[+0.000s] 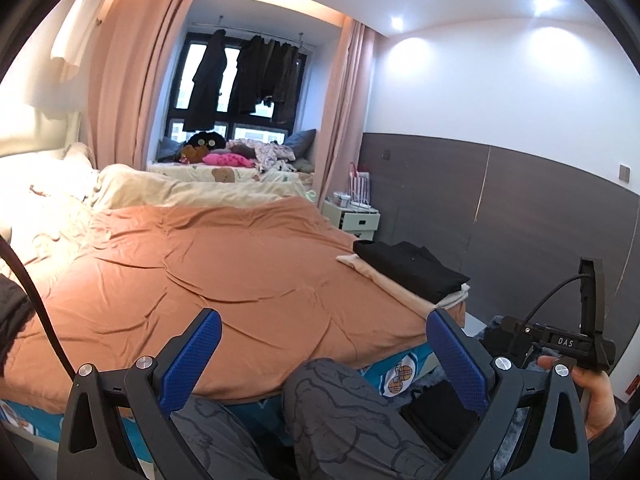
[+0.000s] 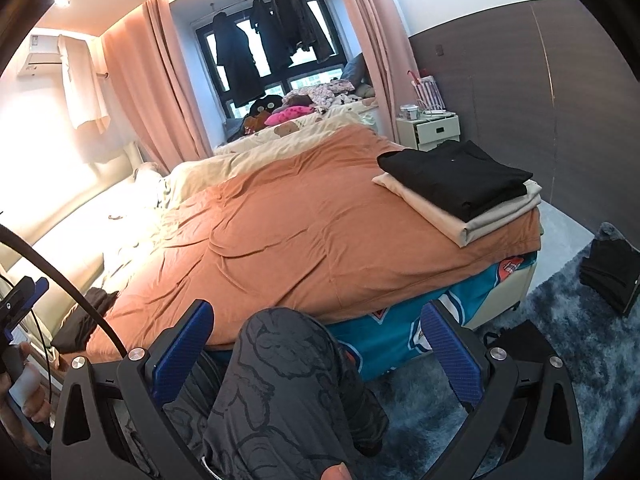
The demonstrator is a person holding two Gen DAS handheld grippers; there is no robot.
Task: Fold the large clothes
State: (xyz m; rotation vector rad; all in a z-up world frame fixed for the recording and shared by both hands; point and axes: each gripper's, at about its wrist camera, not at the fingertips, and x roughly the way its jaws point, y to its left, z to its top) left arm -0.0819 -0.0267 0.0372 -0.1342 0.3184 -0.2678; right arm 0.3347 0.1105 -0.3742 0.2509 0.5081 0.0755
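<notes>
A folded black garment (image 1: 412,270) (image 2: 456,178) lies on a folded cream one (image 2: 464,216) at the right corner of the bed, on the orange cover (image 1: 224,276) (image 2: 304,240). A dark crumpled garment (image 2: 86,318) (image 1: 12,312) sits at the bed's left edge. My left gripper (image 1: 320,344) is open and holds nothing, hovering in front of the bed above the person's patterned trouser legs (image 1: 340,412). My right gripper (image 2: 316,336) is open too, empty, at the same height. The right gripper body (image 1: 560,342) held in a hand shows in the left wrist view.
A white nightstand (image 2: 432,130) (image 1: 354,220) stands beyond the bed on the right. Dark folded clothes (image 2: 612,272) lie on the blue shaggy rug (image 2: 560,360). Dark clothes hang at the window (image 1: 244,80). Pillows and toys fill the far end.
</notes>
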